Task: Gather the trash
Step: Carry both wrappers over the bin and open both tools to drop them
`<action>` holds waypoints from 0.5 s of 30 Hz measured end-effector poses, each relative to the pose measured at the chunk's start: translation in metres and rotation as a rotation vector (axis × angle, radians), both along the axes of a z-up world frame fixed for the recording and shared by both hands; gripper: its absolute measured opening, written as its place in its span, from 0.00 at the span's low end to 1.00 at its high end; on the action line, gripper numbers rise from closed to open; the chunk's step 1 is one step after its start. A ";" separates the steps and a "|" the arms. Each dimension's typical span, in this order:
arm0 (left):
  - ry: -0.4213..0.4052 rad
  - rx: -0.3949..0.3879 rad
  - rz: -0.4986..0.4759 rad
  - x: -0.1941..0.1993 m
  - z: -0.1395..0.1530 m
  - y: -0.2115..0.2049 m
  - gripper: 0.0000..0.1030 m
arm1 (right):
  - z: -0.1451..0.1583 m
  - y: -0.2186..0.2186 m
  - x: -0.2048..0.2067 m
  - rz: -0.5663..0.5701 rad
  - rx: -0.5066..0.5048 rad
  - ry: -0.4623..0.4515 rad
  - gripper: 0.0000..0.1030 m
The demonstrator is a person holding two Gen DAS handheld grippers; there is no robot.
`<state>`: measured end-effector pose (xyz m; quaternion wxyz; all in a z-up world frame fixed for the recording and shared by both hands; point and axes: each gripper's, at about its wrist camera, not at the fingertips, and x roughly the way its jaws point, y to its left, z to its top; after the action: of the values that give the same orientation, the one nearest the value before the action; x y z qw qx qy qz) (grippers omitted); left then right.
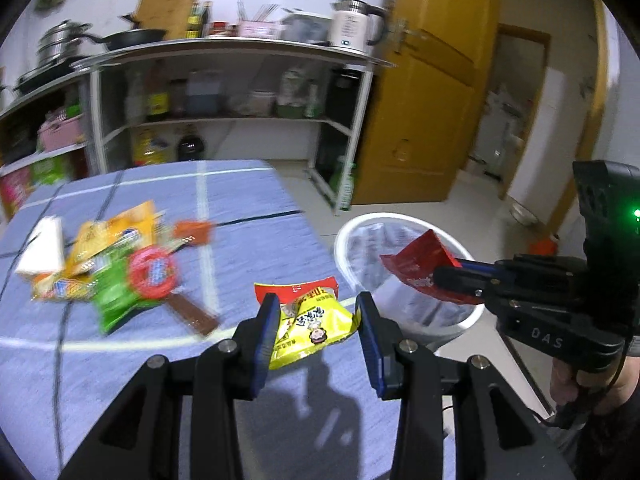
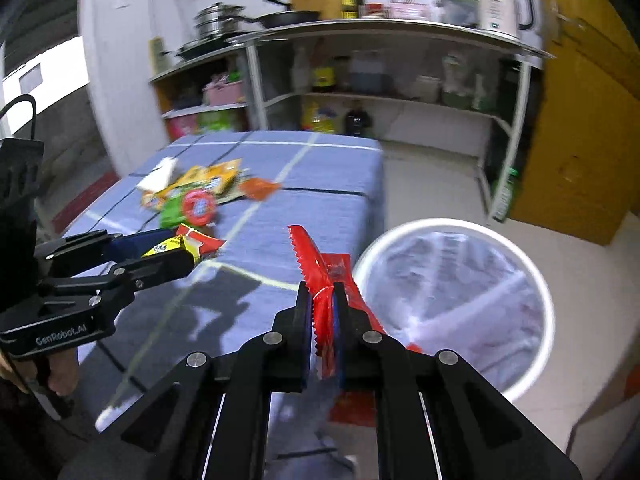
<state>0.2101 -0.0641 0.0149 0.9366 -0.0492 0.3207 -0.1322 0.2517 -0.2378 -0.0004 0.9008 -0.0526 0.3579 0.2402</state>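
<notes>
My left gripper (image 1: 318,306) is shut on a yellow and red snack packet (image 1: 310,330), holding it above the near right part of the blue-clothed table (image 1: 244,216). The right wrist view shows that left gripper (image 2: 190,254) and its packet (image 2: 192,242) at the left. My right gripper (image 2: 323,286) is shut on a red wrapper with a serrated edge (image 2: 310,256). In the left wrist view the right gripper (image 1: 440,276) holds the red wrapper (image 1: 420,264) over a white round bin (image 1: 348,232) with a clear liner. The bin (image 2: 452,224) stands on the floor right of the table (image 2: 332,168).
A blurred pile of wrappers (image 1: 112,272) lies at the table's left, also in the right wrist view as the pile (image 2: 192,196). Behind stand a metal shelf unit (image 1: 240,46) with a kettle (image 1: 352,20) and pans, and a yellow door (image 1: 424,112).
</notes>
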 end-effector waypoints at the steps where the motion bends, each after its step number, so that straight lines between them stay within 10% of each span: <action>1: -0.001 0.003 -0.018 0.006 0.001 -0.009 0.39 | -0.001 -0.007 0.004 -0.019 0.001 0.006 0.09; 15: 0.037 -0.030 -0.151 0.075 -0.015 -0.083 0.40 | -0.032 -0.075 0.050 -0.178 -0.002 0.089 0.09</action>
<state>0.2846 -0.1467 -0.0004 0.9170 -0.0415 0.3387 -0.2064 0.3020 -0.3124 -0.0322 0.9017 -0.0108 0.4013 0.1607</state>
